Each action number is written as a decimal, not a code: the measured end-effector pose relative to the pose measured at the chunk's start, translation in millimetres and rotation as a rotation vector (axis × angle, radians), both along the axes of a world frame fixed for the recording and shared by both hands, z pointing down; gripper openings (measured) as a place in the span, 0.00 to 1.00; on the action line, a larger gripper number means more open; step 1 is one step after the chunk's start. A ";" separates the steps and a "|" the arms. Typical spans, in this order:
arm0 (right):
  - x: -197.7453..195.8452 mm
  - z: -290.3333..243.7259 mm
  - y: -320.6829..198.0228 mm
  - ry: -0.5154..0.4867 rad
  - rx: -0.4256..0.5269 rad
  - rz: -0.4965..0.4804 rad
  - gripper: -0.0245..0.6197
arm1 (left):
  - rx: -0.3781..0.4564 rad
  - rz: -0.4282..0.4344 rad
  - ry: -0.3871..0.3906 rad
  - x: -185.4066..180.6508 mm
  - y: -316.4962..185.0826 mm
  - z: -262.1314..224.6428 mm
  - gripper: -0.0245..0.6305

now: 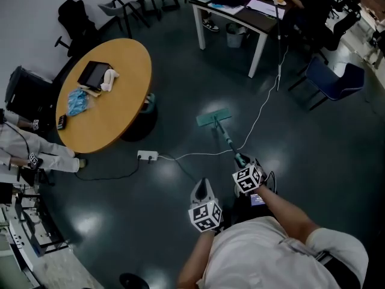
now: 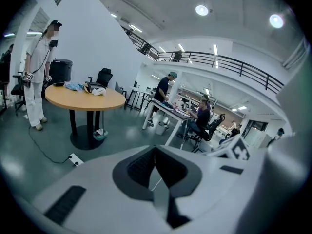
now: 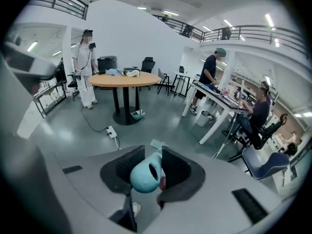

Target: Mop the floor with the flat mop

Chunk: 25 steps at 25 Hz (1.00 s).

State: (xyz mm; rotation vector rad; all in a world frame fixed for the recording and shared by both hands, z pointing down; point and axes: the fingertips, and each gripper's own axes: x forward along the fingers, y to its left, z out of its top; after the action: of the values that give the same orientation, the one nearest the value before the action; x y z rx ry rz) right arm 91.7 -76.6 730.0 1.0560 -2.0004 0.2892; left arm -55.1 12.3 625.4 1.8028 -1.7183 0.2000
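A flat mop lies on the dark floor, its teal head point(image 1: 213, 118) ahead of me and its handle point(image 1: 227, 139) sloping back toward me. My right gripper point(image 1: 248, 174) is shut on the handle's top end. In the right gripper view the teal handle end point(image 3: 145, 175) sits between the jaws of the right gripper point(image 3: 154, 153), with the mop head point(image 3: 157, 144) just beyond. My left gripper point(image 1: 204, 205) hangs to the left of the handle, apart from it. Its jaws meet at the tips in the left gripper view point(image 2: 155, 152), holding nothing.
A round wooden table point(image 1: 120, 83) carrying a tablet and cloths stands to the left. A power strip point(image 1: 147, 156) and white cable point(image 1: 198, 154) cross the floor near the mop. A white desk point(image 1: 237, 12), bin point(image 1: 236, 36) and blue chair point(image 1: 337, 77) stand farther off. A person in white point(image 1: 24, 152) is at the far left.
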 end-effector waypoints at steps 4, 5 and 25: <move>-15.8 38.6 -80.1 0.026 -0.007 0.027 0.22 | -0.013 -0.021 -0.009 3.5 -4.9 -2.1 0.05; -17.8 47.8 -99.4 0.040 -0.010 0.038 0.22 | -0.015 -0.024 -0.013 4.7 -5.2 -2.5 0.05; 22.1 -65.5 69.5 -0.018 -0.028 -0.114 0.21 | 0.098 0.087 0.007 19.3 4.0 -45.9 0.05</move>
State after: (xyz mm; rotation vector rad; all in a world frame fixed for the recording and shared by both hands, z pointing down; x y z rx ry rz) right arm 113.8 -7.0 664.4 0.9208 -2.0581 0.2663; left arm -35.8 16.3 579.5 1.9492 -1.6721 0.1479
